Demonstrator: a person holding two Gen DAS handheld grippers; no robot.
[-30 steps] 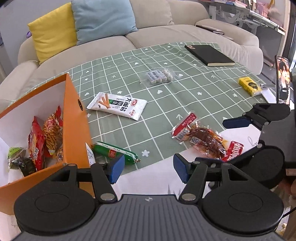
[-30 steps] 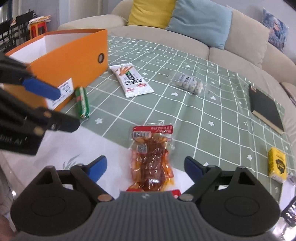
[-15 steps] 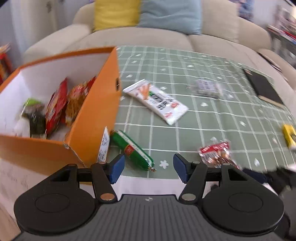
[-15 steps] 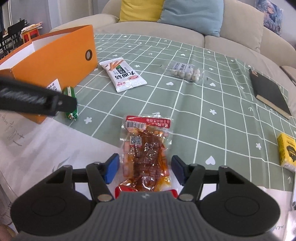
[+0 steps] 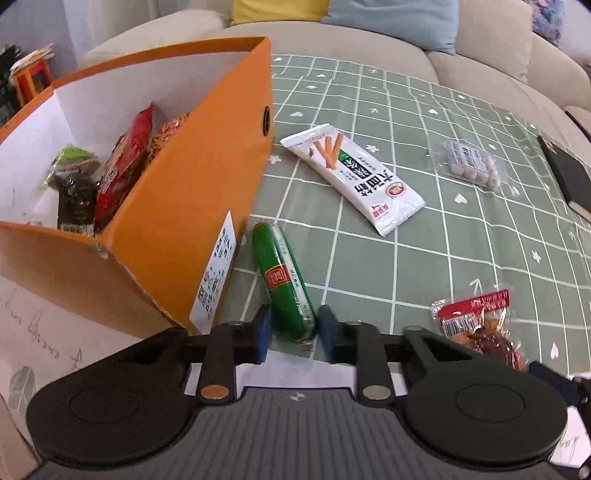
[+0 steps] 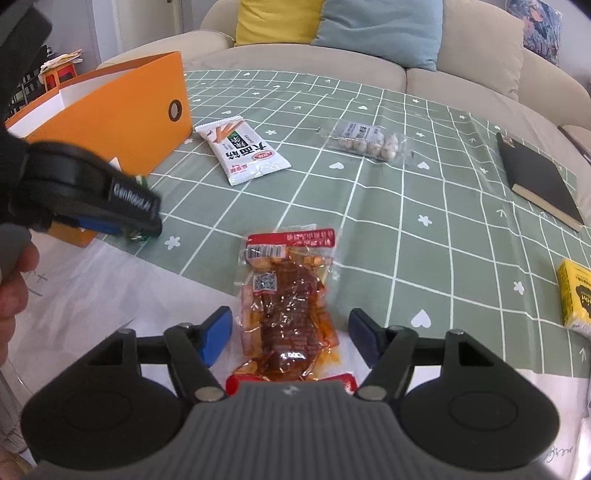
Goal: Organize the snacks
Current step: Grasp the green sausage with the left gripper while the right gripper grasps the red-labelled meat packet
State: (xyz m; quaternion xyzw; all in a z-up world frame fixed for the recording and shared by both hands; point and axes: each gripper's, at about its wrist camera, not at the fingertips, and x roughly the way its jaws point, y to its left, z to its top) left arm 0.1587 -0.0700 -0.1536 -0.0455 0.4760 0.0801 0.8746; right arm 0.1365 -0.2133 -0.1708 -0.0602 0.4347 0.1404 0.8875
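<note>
A beige sofa curves behind the surface from ten to two o'clock, with a yellow cushion leaning on its back at twelve o'clock and a light blue cushion touching its right side. A patterned cushion sits toward two o'clock. A green tablecloth with a white grid, hearts and flowers covers the surface. A black notebook lies flat on it at two o'clock. At ten o'clock stands a red stool with papers on top.
</note>
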